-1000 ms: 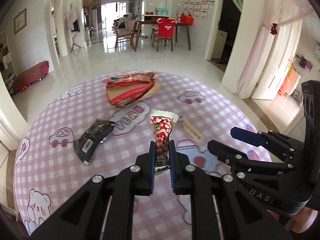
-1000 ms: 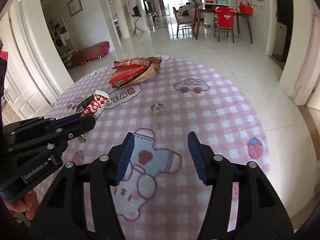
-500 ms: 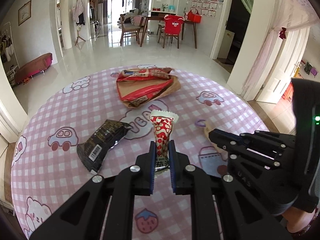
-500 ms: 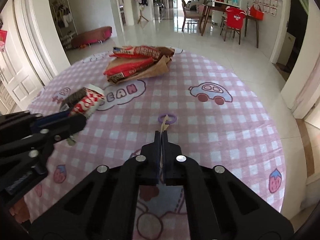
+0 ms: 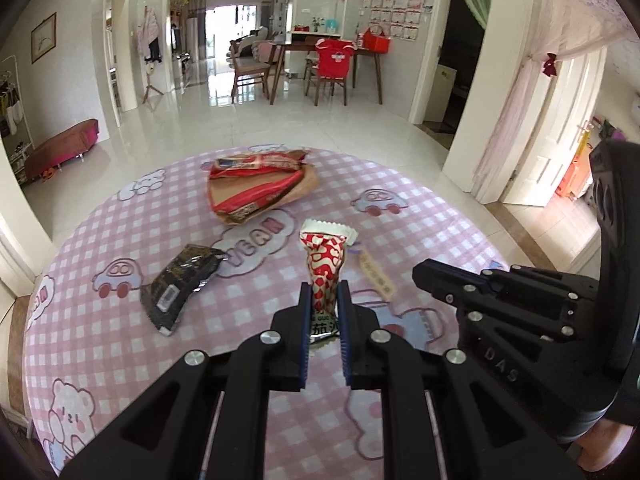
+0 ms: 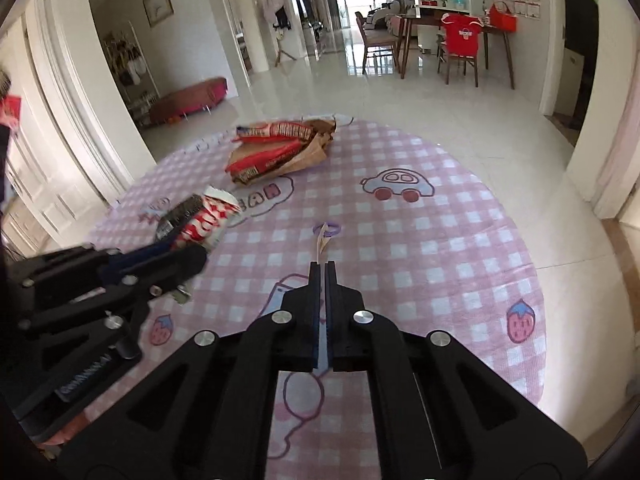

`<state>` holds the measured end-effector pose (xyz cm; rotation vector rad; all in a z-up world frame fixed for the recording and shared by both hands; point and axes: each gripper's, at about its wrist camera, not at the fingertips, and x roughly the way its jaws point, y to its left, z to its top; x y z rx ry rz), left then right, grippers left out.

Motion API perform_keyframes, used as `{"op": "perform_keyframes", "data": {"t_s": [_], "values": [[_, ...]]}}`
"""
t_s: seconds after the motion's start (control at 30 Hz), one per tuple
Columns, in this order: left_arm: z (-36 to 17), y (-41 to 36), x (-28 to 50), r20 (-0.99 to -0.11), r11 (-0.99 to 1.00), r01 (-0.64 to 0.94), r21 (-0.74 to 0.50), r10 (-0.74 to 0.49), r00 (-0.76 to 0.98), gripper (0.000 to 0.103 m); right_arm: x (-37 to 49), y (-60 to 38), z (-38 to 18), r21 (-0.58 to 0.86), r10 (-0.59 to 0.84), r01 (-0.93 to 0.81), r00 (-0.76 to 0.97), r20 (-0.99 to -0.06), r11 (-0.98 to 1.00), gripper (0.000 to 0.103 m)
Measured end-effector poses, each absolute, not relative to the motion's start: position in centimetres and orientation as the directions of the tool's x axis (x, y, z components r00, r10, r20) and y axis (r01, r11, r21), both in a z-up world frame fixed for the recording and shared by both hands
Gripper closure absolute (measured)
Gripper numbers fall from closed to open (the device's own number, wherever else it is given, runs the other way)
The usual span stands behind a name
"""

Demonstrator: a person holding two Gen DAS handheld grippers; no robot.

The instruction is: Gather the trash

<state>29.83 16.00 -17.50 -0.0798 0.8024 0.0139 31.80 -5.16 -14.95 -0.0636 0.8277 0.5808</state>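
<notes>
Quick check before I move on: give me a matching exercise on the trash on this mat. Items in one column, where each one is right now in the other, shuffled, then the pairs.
Items:
1. red-and-white snack wrapper
2. paper tag with the purple loop
3. black wrapper
4. brown paper bag with red packets

States:
A. lying loose on the pink checked mat, to the left of both claws
B. pinched in the right claw
C. at the far edge of the mat
D. clamped upright in the left claw

Pairs: 1-D, 2-B, 3-A, 4-C
</notes>
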Motion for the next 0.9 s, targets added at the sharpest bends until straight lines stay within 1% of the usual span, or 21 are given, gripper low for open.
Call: {"op": "perform_keyframes", "data": {"t_s": [0.13,0.17,0.2,0.23,0.27,0.3,0.33,0.4,0.47,0.5,0.6,0.63,0.67,0.7,0.73,0.77,0.9], "values": [[-18.1,17.5,30.3,-0.727,0.996,-0.062,-0.067,-0.006,0.686,0.091,33.0,-3.1,-16.4,0.127,0.424,-0.516,0.511,-0.748,0.847,0.100],[-18.4,17.9,30.5,-0.731,0.996,-0.063,-0.069,-0.008,0.683,0.091,33.3,-2.9,-16.4,0.119,0.419,-0.513,0.523,-0.742,0.850,0.099],[-18.6,18.2,30.7,-0.733,0.995,-0.063,-0.072,-0.009,0.680,0.091,33.6,-2.7,-16.6,0.116,0.414,-0.510,0.523,-0.745,0.852,0.093],[-18.8,18.5,30.9,-0.736,0.995,-0.064,-0.074,-0.011,0.677,0.091,34.0,-2.5,-16.7,0.115,0.411,-0.508,0.523,-0.747,0.853,0.083],[-19.1,18.7,31.1,-0.738,0.995,-0.065,-0.078,-0.014,0.674,0.091,34.3,-2.2,-16.7,0.111,0.407,-0.510,0.519,-0.752,0.853,0.077],[-19.2,19.0,31.2,-0.739,0.994,-0.064,-0.085,-0.019,0.674,0.091,34.5,-2.0,-16.9,0.102,0.401,-0.511,0.519,-0.755,0.853,0.064],[-19.3,19.1,31.3,-0.739,0.994,-0.063,-0.088,-0.023,0.674,0.091,34.6,-1.9,-16.9,0.095,0.397,-0.511,0.524,-0.754,0.854,0.060],[-19.5,19.2,31.4,-0.740,0.994,-0.060,-0.090,-0.026,0.672,0.091,34.8,-2.0,-17.1,0.106,0.405,-0.510,0.521,-0.752,0.853,0.060],[-19.7,19.2,31.6,-0.742,0.994,-0.058,-0.096,-0.032,0.669,0.091,35.2,-2.2,-17.3,0.133,0.418,-0.503,0.511,-0.751,0.854,0.062],[-19.8,19.2,31.7,-0.744,0.994,-0.057,-0.095,-0.033,0.668,0.091,35.4,-2.1,-17.4,0.132,0.417,-0.504,0.510,-0.753,0.854,0.069],[-20.2,19.1,32.1,-0.749,0.994,-0.054,-0.095,-0.036,0.661,0.091,36.1,-1.2,-17.9,0.125,0.412,-0.515,0.492,-0.767,0.848,0.070],[-20.3,19.1,32.3,-0.752,0.994,-0.054,-0.095,-0.036,0.659,0.091,36.3,-0.8,-18.2,0.105,0.397,-0.520,0.490,-0.776,0.848,0.074],[-20.4,19.1,32.5,-0.754,0.994,-0.054,-0.096,-0.037,0.655,0.091,36.5,-0.4,-18.5,0.088,0.385,-0.524,0.489,-0.783,0.847,0.076],[-20.6,19.2,32.6,-0.758,0.994,-0.056,-0.095,-0.036,0.651,0.091,36.5,0.0,-18.6,0.058,0.372,-0.532,0.505,-0.779,0.845,0.082],[-20.7,19.2,32.7,-0.761,0.994,-0.057,-0.094,-0.035,0.648,0.091,36.5,0.1,-18.5,0.038,0.360,-0.536,0.512,-0.780,0.843,0.103],[-20.7,19.1,32.8,-0.762,0.994,-0.057,-0.094,-0.035,0.647,0.091,36.4,0.1,-18.5,0.029,0.358,-0.546,0.508,-0.783,0.837,0.102],[-20.5,18.7,32.6,-0.760,0.993,-0.055,-0.100,-0.041,0.649,0.091,35.7,-1.0,-18.4,0.067,0.389,-0.548,0.497,-0.776,0.834,0.103]]}}
